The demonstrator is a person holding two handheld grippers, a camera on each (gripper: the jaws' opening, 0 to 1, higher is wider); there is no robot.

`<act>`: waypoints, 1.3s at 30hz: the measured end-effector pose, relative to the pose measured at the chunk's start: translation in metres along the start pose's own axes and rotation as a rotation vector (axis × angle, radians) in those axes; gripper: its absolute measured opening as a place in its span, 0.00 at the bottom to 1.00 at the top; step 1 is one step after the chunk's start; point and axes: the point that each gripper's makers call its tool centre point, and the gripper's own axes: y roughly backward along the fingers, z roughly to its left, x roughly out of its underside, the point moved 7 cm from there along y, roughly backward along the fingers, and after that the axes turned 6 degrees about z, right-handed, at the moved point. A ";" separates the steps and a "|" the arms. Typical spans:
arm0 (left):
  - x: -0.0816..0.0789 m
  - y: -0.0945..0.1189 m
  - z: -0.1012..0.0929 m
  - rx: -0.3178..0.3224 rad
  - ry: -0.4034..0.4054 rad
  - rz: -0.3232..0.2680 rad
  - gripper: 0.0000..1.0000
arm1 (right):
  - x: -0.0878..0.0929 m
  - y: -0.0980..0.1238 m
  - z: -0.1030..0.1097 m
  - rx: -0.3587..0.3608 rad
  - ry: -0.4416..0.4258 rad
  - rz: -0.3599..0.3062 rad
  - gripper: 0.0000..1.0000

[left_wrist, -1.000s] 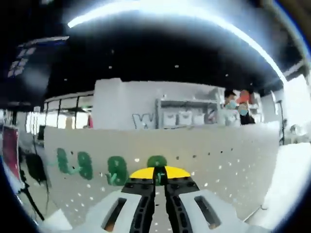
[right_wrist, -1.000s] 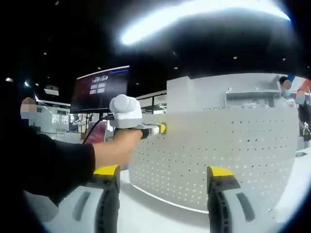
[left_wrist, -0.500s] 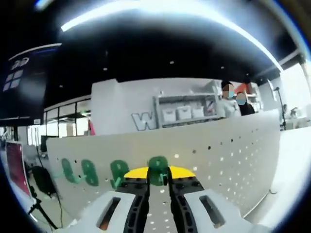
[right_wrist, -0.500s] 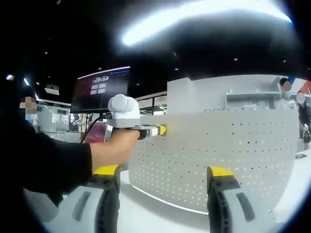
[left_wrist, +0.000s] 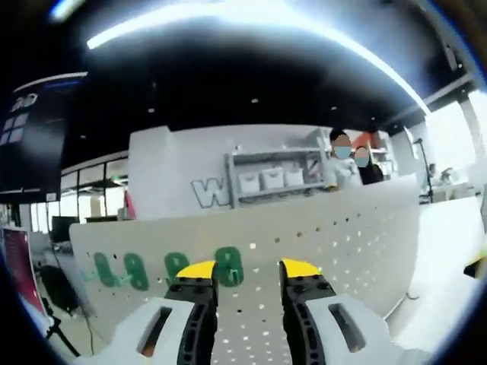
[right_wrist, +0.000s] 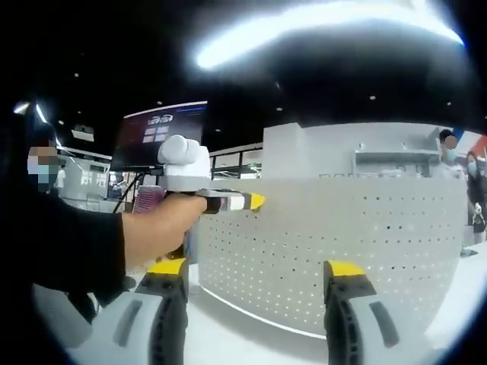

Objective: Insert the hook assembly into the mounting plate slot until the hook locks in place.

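Item: white perforated mounting plate (left_wrist: 335, 243), standing upright as a curved panel; also seen in the right gripper view (right_wrist: 365, 251).

Item: green hooks, four in a row on the plate's face. The nearest green hook (left_wrist: 229, 266) sits on the plate just ahead of the left gripper (left_wrist: 245, 272), between its yellow tips.

Left gripper: jaws parted, holding nothing. It shows from the side in the right gripper view (right_wrist: 228, 201), carried by a hand (right_wrist: 156, 232).

Right gripper (right_wrist: 255, 277): jaws spread wide, empty, off the plate.

Handling note: the hook appears seated; I would check that it sits square and latched, then draw the jaws straight back without brushing it.
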 end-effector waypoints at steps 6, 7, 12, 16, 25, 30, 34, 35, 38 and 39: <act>-0.007 0.018 0.008 0.007 0.023 -0.021 0.37 | 0.003 -0.001 -0.002 0.010 0.014 0.007 0.70; -0.007 0.020 0.008 0.007 0.024 -0.023 0.37 | 0.003 -0.001 -0.002 0.011 0.018 0.010 0.70; -0.010 0.034 0.015 0.000 0.022 -0.034 0.39 | 0.007 -0.002 -0.001 0.015 0.039 0.025 0.70; -0.012 0.046 0.020 0.005 0.035 -0.045 0.40 | 0.011 -0.005 -0.001 0.018 0.057 0.044 0.70; -0.011 0.068 0.025 0.007 0.021 -0.058 0.42 | 0.015 -0.006 0.001 0.025 0.103 0.062 0.70; -0.008 0.081 0.026 0.015 0.003 -0.058 0.43 | 0.016 -0.006 0.000 0.024 0.105 0.059 0.70; -0.004 0.090 0.027 0.019 -0.018 -0.053 0.44 | 0.018 -0.008 0.002 0.015 0.110 0.065 0.70; -0.002 0.093 0.028 0.020 -0.020 -0.049 0.44 | 0.018 -0.008 0.003 0.011 0.111 0.069 0.70; 0.002 0.100 0.030 0.018 -0.028 -0.042 0.44 | 0.021 -0.010 0.006 0.002 0.118 0.078 0.69; 0.005 0.103 0.031 0.019 -0.028 -0.037 0.44 | 0.021 -0.010 0.006 -0.002 0.119 0.080 0.69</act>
